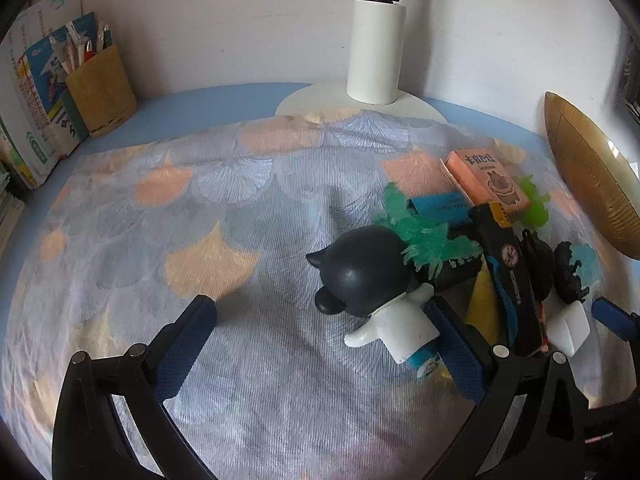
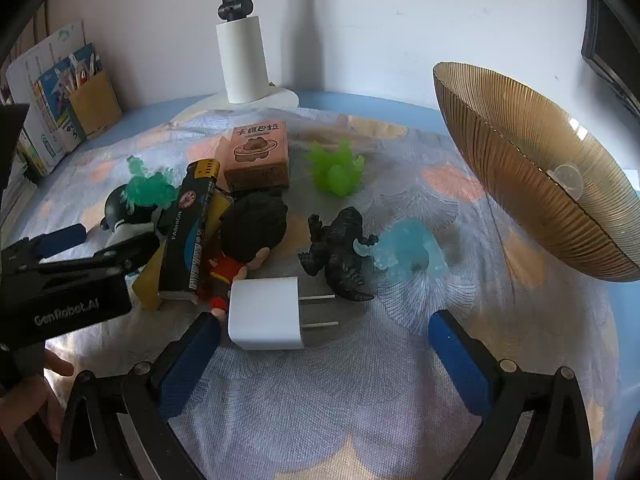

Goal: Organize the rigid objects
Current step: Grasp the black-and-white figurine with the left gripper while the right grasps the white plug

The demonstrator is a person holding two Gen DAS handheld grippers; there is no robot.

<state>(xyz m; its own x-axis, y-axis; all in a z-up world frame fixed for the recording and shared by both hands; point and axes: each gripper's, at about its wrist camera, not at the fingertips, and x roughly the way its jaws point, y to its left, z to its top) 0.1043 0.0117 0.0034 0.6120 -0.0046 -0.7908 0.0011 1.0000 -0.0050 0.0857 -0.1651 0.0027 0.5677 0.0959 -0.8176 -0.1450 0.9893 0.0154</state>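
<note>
My left gripper [image 1: 326,334] is open around a dark-headed toy figure with a white body [image 1: 372,292], which lies against its right finger; the figure also shows in the right wrist view [image 2: 124,216]. My right gripper [image 2: 324,332] is open, with a white plug adapter [image 2: 266,314] between its fingers, near the left one. Beyond lie a black box [image 2: 186,232], a red-clothed doll [image 2: 244,240], a black dinosaur [image 2: 340,248], a blue translucent toy [image 2: 408,250], a green translucent toy [image 2: 338,170], a teal toy [image 2: 148,188] and an orange box [image 2: 256,156].
A ribbed amber bowl [image 2: 540,172] stands tilted at the right. A white lamp base [image 2: 244,64] stands at the back. A pen holder [image 1: 100,88] and books [image 1: 36,92] stand at the back left. A patterned cloth [image 1: 200,220] covers the blue table.
</note>
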